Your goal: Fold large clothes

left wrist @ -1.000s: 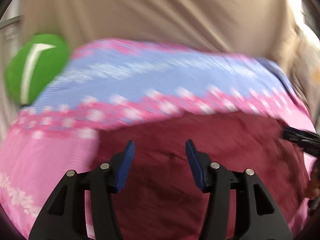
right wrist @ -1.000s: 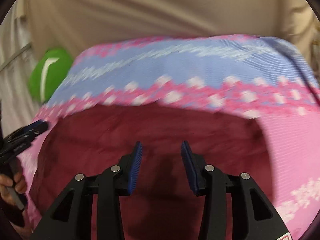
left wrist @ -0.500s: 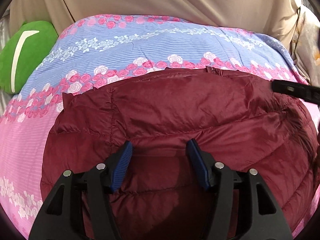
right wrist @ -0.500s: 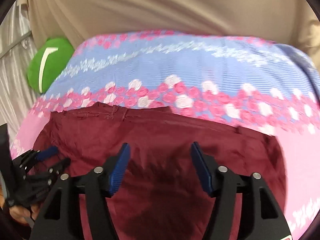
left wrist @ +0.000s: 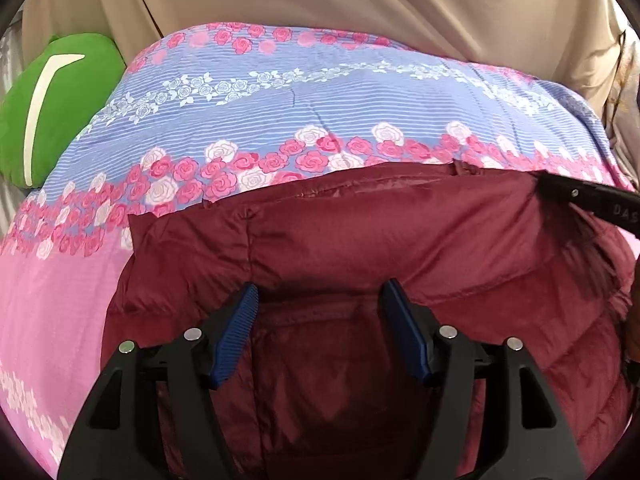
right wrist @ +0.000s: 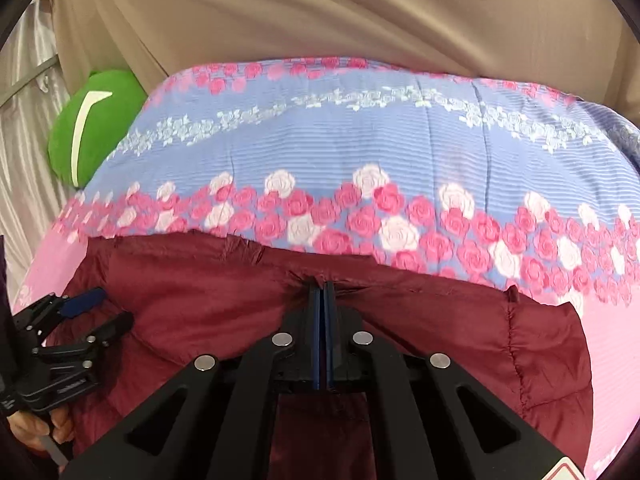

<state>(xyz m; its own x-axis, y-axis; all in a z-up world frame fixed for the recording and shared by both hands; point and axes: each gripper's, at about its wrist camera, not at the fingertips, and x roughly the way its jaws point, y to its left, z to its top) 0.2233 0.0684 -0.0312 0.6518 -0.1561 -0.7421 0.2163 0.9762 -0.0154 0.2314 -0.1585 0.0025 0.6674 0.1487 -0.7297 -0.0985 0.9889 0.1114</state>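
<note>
Here your right gripper (right wrist: 323, 286) is clamped tight on the far edge of the jacket (right wrist: 224, 292), its blue pads pressed together with a pinch of maroon fabric puckered between them. Your left gripper (left wrist: 320, 300) hangs over the jacket nearer its left side, jaws apart and opening wider, with the quilted cloth lying below them and nothing squeezed by the pads (left wrist: 236, 332). The jacket lies spread on the floral quilt (left wrist: 280, 112), its far edge just short of the band of pink and white roses, its left corner resting on the plain pink part. A green cushion (left wrist: 60, 104) sits beside the quilt's far left corner. Beige cloth (right wrist: 320, 12) hangs behind the bed. Your left hand (right wrist: 36, 428) shows at the lower left edge of the right wrist view.
</note>
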